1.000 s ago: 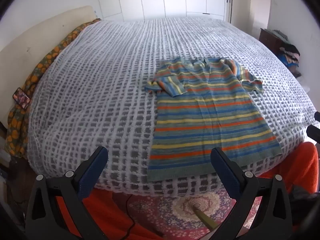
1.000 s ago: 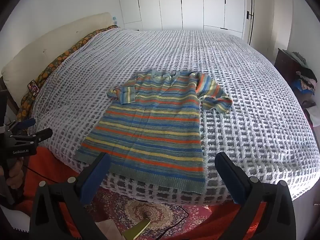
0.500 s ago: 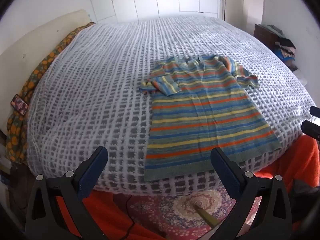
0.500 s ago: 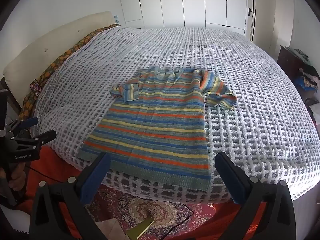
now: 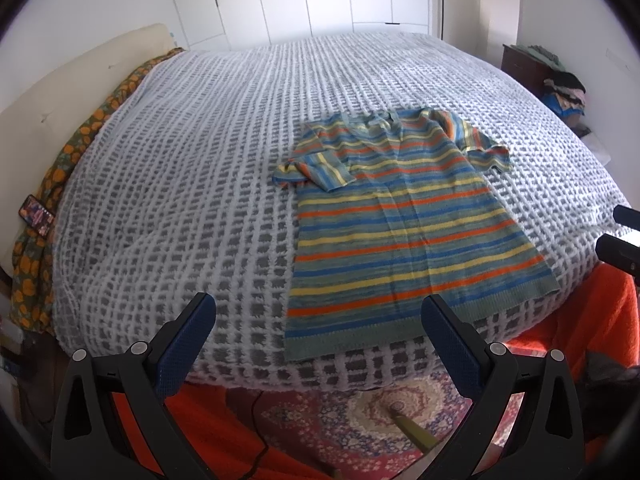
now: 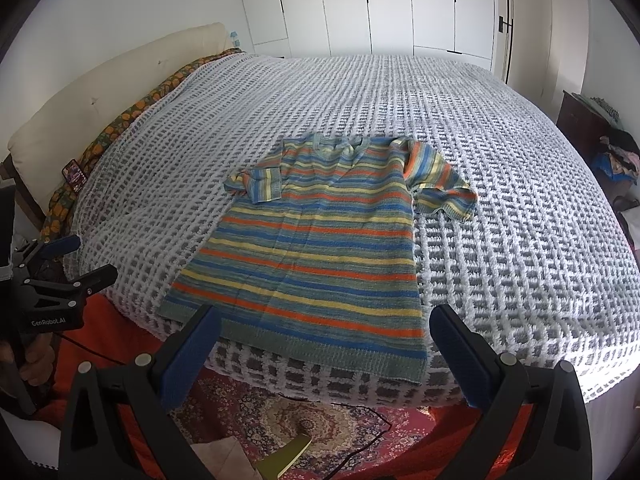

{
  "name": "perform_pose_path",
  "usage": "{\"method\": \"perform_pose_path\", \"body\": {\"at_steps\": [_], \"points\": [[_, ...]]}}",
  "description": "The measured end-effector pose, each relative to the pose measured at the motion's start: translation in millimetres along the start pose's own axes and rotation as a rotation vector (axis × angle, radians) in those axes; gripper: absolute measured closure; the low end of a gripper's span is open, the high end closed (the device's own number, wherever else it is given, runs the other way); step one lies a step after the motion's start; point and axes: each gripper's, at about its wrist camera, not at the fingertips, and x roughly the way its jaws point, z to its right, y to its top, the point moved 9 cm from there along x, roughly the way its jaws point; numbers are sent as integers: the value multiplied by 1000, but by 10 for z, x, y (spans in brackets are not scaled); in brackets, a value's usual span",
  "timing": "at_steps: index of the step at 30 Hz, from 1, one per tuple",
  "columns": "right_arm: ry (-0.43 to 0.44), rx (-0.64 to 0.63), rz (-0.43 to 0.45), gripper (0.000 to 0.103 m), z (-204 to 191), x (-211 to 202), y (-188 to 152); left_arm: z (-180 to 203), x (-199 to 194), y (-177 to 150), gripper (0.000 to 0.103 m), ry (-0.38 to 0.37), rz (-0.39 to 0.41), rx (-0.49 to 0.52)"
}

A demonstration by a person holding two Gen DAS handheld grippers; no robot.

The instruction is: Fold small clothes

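Both cameras have drawn nearer the striped sweater (image 5: 404,232); left gripper (image 5: 318,344) and right gripper (image 6: 324,354) spread, folding unstarted

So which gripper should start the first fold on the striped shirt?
Probably the right gripper: its open jaws frame the striped shirt's hem, while the left gripper is offset toward bare bedspread.

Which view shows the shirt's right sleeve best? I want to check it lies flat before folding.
The right wrist view: the striped shirt sits central, and its right sleeve shows spread out, slightly rumpled. In the left wrist view that sleeve lies farther off, foreshortened and smaller.
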Motion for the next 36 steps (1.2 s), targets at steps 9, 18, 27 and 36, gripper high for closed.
{"method": "perform_pose_path", "body": {"at_steps": [9, 18, 27, 36], "points": [[9, -1, -10, 0, -21, 29, -20, 40, -6, -37, 1, -4, -5, 4], [11, 1, -11, 0, -35, 24, -15, 47, 7, -51, 1, -12, -11, 10], [14, 2, -10, 0, -43, 23, -1, 49, 0, -51, 1, -15, -10, 16], [16, 4, -13, 0, -53, 32, -5, 49, 2, -61, 1, -15, -11, 16]]}}
